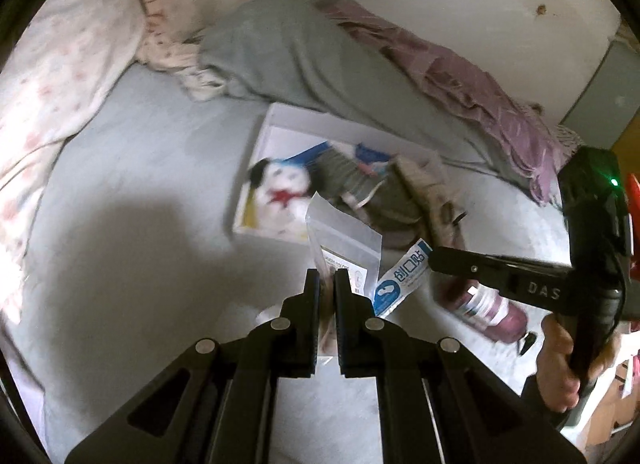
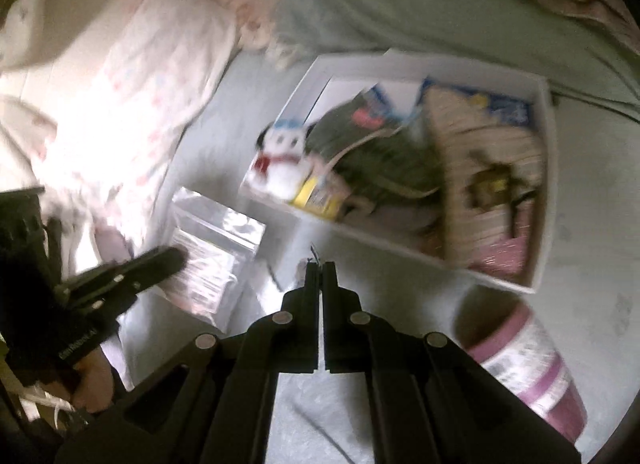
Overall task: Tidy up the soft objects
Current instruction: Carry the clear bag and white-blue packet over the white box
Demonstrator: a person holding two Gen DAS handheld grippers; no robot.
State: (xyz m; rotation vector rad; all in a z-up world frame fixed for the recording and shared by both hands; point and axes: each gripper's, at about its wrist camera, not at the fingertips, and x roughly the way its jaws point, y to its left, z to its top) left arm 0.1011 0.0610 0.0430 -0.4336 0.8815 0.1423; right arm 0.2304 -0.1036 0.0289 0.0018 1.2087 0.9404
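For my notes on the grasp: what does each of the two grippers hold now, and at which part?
The left gripper holds a clear zip bag by its lower part. The right gripper holds a blue-and-white plaster packet by its upper end.

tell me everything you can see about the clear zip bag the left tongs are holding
The clear zip bag is a thin, glossy plastic pouch with a sealed strip along its top and a white printed label lower down. It stands roughly upright, lifted above the grey bedsheet, its lower part pinched between the shut left tongs. Its contents are unclear.
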